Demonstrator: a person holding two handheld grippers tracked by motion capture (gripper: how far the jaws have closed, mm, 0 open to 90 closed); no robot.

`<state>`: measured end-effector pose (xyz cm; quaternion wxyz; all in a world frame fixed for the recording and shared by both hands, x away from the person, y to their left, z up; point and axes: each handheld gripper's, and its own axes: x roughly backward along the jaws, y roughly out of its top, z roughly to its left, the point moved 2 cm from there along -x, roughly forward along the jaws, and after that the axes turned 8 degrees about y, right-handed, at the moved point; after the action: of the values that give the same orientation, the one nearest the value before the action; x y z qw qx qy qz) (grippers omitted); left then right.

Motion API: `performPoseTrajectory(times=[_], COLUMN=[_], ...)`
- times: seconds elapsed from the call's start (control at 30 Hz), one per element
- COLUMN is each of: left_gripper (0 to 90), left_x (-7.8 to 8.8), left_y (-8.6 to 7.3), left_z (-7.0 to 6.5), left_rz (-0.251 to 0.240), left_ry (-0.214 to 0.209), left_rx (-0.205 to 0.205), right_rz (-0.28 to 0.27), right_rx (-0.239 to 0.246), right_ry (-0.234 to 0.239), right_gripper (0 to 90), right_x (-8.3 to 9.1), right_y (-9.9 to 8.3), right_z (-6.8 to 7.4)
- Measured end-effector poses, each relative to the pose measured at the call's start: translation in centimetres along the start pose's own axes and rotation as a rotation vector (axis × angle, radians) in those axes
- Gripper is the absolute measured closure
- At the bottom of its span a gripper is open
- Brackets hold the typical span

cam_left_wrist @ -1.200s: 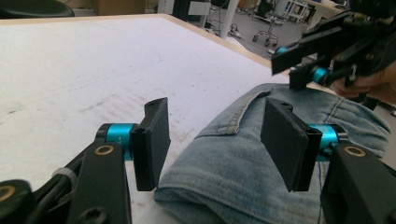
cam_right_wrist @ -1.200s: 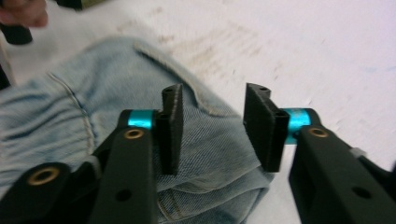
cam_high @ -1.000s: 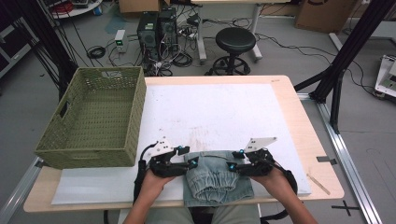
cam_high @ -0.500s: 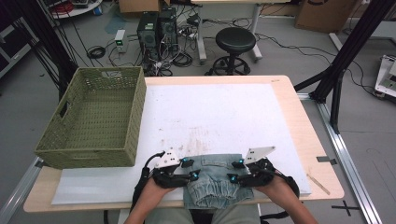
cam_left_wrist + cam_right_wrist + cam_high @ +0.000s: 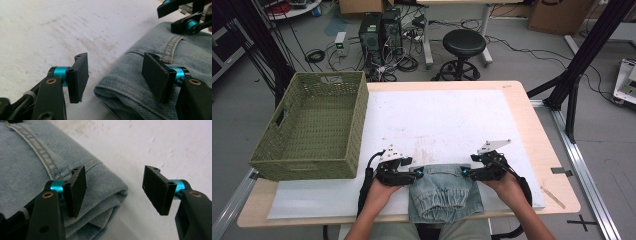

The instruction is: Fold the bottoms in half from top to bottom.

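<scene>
Folding looks done: folded denim jeans (image 5: 445, 192) lie flat at near edge of worktop (image 5: 532, 130), hem overhanging toward person. Left gripper (image 5: 115, 75) and right gripper (image 5: 113, 188) flank upper corners; fingers just opened wide, nothing pinched between them. Farther left, woven basket (image 5: 314, 125) sits empty; stowing jeans likely remains.

Both claws have just been opening: the left claw (image 5: 115, 77) and the right claw (image 5: 115, 192) now stand wide with nothing pressed between their pads, each at a folded corner of the jeans (image 5: 444, 192). The jeans now lie folded more compactly than a second ago, released on the worktop (image 5: 452, 115).
</scene>
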<state>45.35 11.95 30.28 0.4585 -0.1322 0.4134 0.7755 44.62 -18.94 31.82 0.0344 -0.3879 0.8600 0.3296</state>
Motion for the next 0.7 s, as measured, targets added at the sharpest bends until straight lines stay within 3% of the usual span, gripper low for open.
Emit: performPoseTrajectory(times=[0.1, 0.17, 0.2, 0.3, 0.33, 0.43, 0.53, 0.7], left_gripper=[39.6, 45.9, 46.5, 60.7, 66.8, 75.1, 76.2, 76.9], left_x=[-0.1, -0.3, -0.3, -0.2, -0.1, 0.2, 0.2, -1.0], left_y=[-0.2, -0.2, -0.2, -0.3, -0.3, 0.4, 1.8, 4.5], left_z=[0.2, -0.1, -0.1, -0.4, -0.4, -0.5, -0.1, 1.2], left_rz=[0.020, 0.041, 0.049, 0.061, 0.057, 0.037, 0.005, -0.053], left_ry=[-0.033, -0.041, -0.040, -0.039, -0.034, -0.013, -0.007, 0.036], left_rx=[0.014, -0.009, -0.012, 0.008, 0.013, 0.008, 0.005, -0.001], right_rz=[0.020, 0.028, 0.021, 0.006, -0.002, -0.009, -0.032, -0.119], right_rx=[-0.025, -0.024, -0.026, -0.044, -0.027, -0.005, -0.001, -0.033], right_ry=[0.018, 0.063, 0.068, 0.079, 0.072, 0.064, 0.049, 0.006], right_gripper=[37.5, 49.0, 49.5, 62.3, 68.8, 76.4, 78.0, 78.6], right_x=[-0.4, -0.7, -0.7, -0.5, -0.4, 0.1, 0.5, 0.8], right_y=[-0.4, -0.7, -0.8, -1.0, -1.0, -0.6, 0.3, 2.4], right_z=[-0.2, -0.2, -0.2, -0.1, 0.1, 0.4, 0.1, -1.8])
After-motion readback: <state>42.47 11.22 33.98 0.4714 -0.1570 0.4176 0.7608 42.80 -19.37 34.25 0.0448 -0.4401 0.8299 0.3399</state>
